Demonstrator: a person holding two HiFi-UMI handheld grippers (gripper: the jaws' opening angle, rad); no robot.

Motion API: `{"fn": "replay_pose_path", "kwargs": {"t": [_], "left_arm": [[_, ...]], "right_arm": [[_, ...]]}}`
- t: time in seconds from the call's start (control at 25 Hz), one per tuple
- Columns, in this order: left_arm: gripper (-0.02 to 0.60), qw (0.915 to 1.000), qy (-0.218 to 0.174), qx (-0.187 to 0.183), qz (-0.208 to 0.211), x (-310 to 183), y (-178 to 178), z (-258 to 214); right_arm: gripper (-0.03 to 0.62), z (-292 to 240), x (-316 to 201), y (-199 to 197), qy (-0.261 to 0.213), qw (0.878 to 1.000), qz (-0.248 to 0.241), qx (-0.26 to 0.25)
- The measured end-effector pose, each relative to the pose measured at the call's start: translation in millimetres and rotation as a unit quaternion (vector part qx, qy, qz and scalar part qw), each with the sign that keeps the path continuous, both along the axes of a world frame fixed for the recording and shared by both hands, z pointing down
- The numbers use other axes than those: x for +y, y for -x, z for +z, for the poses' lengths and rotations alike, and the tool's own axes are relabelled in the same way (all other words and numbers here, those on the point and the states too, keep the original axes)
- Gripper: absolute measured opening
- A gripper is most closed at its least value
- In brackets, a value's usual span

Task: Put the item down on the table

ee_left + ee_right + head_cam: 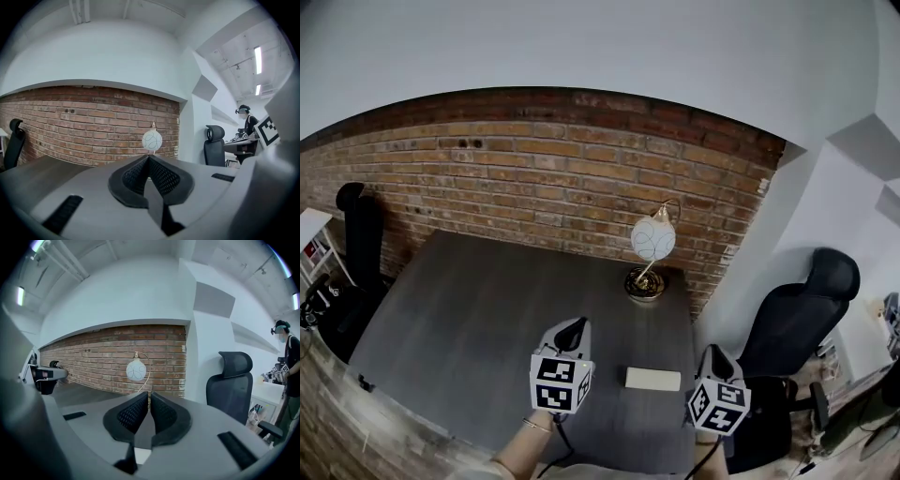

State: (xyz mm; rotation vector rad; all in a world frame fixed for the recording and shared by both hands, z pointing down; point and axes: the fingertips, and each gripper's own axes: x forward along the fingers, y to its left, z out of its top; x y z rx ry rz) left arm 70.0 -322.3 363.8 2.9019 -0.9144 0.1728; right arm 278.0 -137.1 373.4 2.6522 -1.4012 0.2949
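Observation:
A cream rectangular block [653, 379] lies flat on the dark grey table [478, 319], near its front right part. It sits between my two grippers and neither touches it. My left gripper [575, 327] hovers just left of the block, jaws shut and empty. My right gripper [713, 354] hangs over the table's right edge, to the right of the block, also shut with nothing in it. In the left gripper view the left gripper [149, 157] has its pads pressed together. In the right gripper view the right gripper [149, 394] points at the wall, pads closed.
A lamp with a white globe [652, 239] and brass base [645, 284] stands at the table's back right, before the brick wall [534, 178]. A black office chair [797, 319] sits right of the table, another chair [358, 234] at far left. A person [288, 362] stands at a desk to the right.

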Motion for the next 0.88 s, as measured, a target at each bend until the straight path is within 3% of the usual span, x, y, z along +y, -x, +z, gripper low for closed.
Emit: {"fn": "replay_pose_path", "kwargs": {"t": [0.88], "left_arm": [[0.011, 0.9998, 0.016, -0.007, 0.003, 10.1, -8.3, 9.6]], "right_arm": [[0.032, -3.2, 7.4, 1.7, 0.006, 1.000, -0.011, 0.003]]}}
